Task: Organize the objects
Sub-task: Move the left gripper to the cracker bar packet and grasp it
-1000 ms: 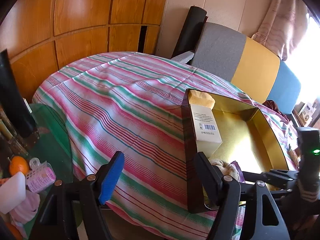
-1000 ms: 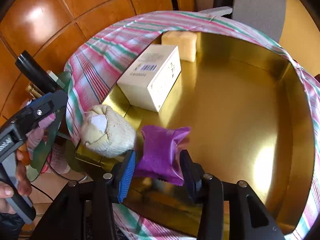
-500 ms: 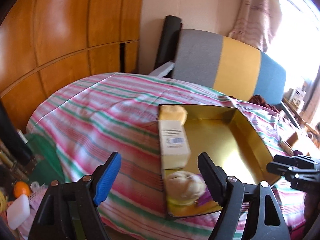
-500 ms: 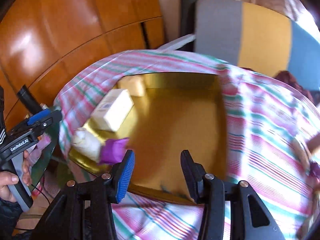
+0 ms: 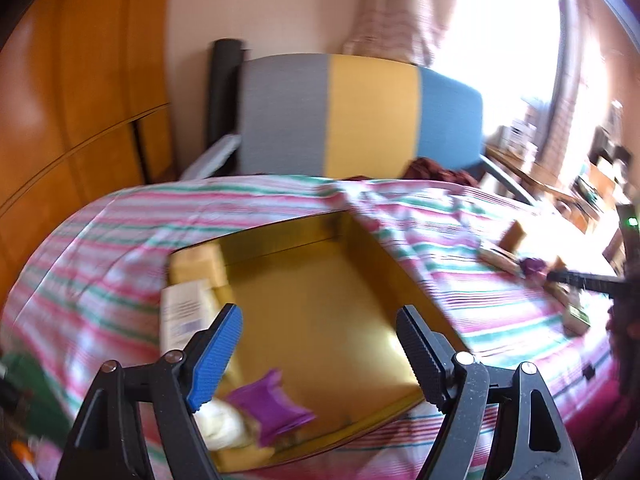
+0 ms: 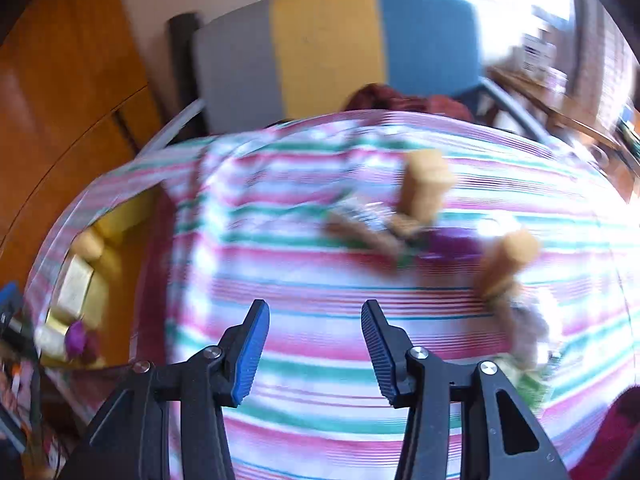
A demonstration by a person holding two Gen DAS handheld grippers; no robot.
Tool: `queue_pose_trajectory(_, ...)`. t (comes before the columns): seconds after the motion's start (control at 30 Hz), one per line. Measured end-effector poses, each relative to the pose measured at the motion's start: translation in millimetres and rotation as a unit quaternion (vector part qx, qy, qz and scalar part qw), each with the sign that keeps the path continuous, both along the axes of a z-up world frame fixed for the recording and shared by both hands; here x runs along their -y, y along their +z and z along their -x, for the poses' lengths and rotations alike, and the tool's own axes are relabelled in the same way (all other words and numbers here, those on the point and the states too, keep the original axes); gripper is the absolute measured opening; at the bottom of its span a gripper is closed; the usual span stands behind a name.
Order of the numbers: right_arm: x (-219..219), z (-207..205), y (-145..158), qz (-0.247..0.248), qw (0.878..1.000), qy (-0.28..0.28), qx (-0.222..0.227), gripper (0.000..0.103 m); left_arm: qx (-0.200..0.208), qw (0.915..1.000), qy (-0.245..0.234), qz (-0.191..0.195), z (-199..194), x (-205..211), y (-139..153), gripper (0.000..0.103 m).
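Ahead, right tongs [image 6: 314,350] empty above bare striped cloth [image 6: 304,304], clutter [image 6: 372,228] beyond.

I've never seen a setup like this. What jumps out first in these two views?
The shiny gold tray sits on the pink-and-green striped cloth, with a purple packet in its near corner beside a white box. Off to the tray's right, a blurred clutter of tan blocks lies on the cloth, ahead of the open right gripper.

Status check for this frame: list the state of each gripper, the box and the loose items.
left gripper: open, empty
right gripper: open, empty
gold box: lidless, partly filled
purple packet: lying in the box
white carton: lying in the box
two cork-coloured pieces: outside the box, on the striped cloth
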State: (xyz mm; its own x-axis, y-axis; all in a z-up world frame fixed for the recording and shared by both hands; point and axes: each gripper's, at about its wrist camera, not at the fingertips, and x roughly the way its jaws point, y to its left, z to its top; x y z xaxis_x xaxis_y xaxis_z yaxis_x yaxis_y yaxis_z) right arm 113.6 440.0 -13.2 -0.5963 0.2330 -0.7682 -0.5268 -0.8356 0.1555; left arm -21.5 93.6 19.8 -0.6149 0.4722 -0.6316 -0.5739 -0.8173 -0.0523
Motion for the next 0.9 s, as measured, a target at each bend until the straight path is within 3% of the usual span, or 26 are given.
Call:
queue_pose_trajectory(0.1,-45.6,-33.0,2.0,0.008,0.994,-0.101,-0.033,0.048,0.012,0.9991,-0.041,0.006,-2.5,-35.5,3.4,0.08)
queue_pose_trajectory(0.2,-80.0,-64.3,-6.3,0.038,0.975,-0.21,-0.068,0.048,0.032,0.9962,-0.08,0.015,-5.8,-75.4,3.4,0.08)
queue_pose_trajectory(0.27,-96.2,-83.4,-9.6,0.081,0.96,-0.248,-0.104,0.048,0.059,0.9923,-0.108,0.011,-7.1,-101.5,3.2,0.08)
queue_pose_trajectory(0.33,-104.4,-96.6,-10.2,0.09,0.95,-0.276,-0.118,0.048,0.09,0.9874,-0.13,0.003,-7.5,-127.6,0.7,0.08)
queue_pose_trajectory(0.43,-112.2,-105.8,-16.7,0.127,0.94,-0.288,-0.132,0.048,0.119,0.9803,-0.157,0.005,-9.1,-164.5,-5.6,0.08)
queue_pose_trajectory(0.57,-111.8,-104.0,-21.5,0.147,0.94,-0.276,-0.134,0.049,0.163,0.9703,-0.178,0.014,-6.8,-210.9,-21.9,0.079)
queue_pose_trajectory(0.67,-109.6,-101.5,-20.8,0.146,0.942,-0.267,-0.139,0.049,0.197,0.9641,-0.177,0.023,-0.8,-240.7,-38.2,0.078)
queue_pose_trajectory(0.8,-109.8,-103.7,-21.2,0.157,0.94,-0.263,-0.149,0.049,0.275,0.9479,-0.16,0.017,12.4,-277.5,-67.5,0.071)
queue_pose_trajectory(0.9,-110.8,-102.3,-23.3,0.169,0.94,-0.256,-0.152,0.049,0.311,0.9399,-0.14,0.017,23.4,-304.3,-84.1,0.067)
